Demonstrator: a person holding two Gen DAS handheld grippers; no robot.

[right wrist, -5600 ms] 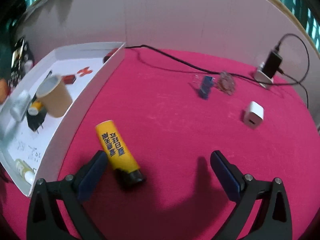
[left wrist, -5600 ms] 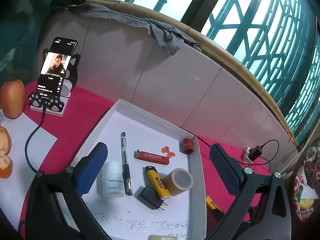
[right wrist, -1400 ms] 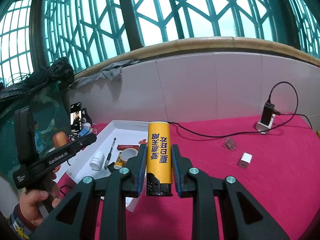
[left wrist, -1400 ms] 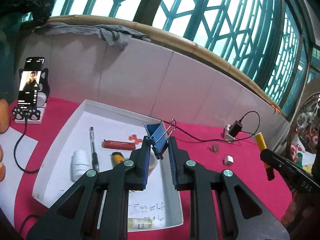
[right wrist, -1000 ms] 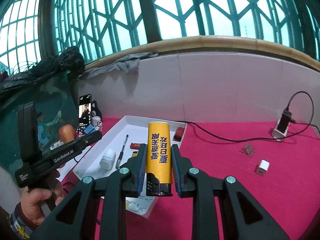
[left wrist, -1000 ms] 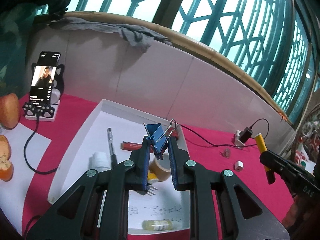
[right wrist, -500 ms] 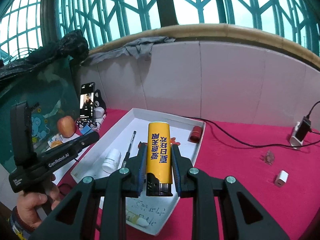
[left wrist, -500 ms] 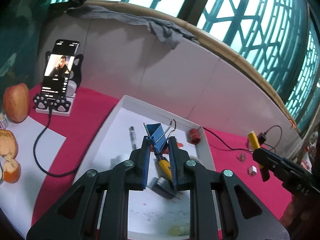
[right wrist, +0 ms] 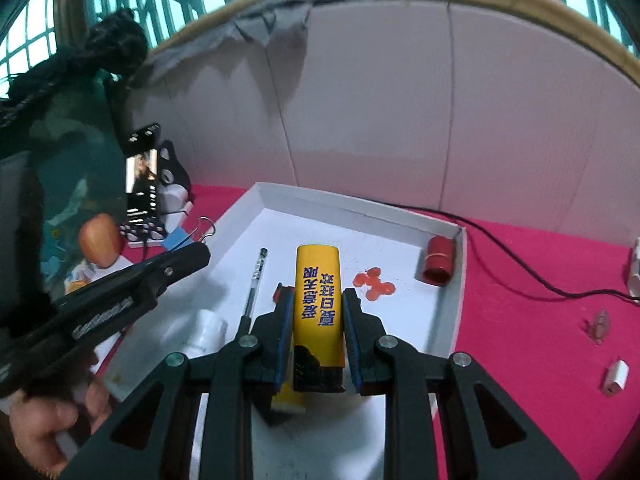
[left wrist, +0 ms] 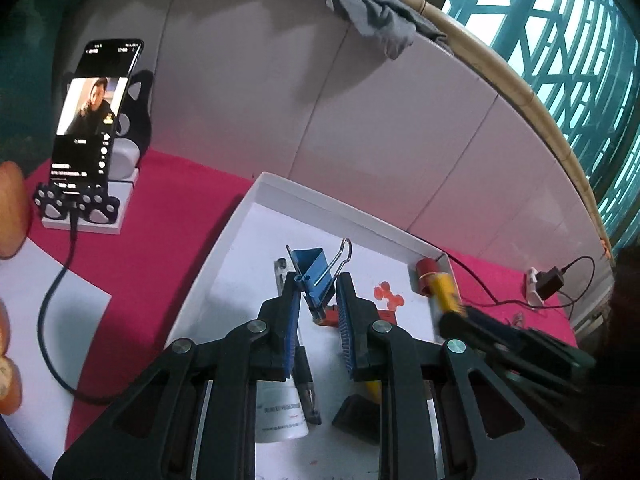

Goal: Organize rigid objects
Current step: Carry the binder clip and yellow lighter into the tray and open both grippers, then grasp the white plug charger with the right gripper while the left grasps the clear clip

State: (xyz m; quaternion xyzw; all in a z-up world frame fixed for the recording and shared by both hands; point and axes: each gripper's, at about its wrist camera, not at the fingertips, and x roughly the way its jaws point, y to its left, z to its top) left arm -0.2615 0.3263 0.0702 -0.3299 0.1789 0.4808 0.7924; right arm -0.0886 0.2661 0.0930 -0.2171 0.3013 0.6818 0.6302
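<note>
Fingers of your right gripper [right wrist: 316, 320] pinch yellow lighter [right wrist: 318, 300], long axis pointing far, above white tray [right wrist: 360, 204]; left gripper [left wrist: 318, 300] clamps blue binder clip [left wrist: 314, 272], tray below both.

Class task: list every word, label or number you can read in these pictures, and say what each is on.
None reads with certainty.
yellow lighter: blue Chinese characters, upside down, not legible.
left gripper: white lettering on its side, blurred.
white bottle: label print too small.
phone: screen text too small.
</note>
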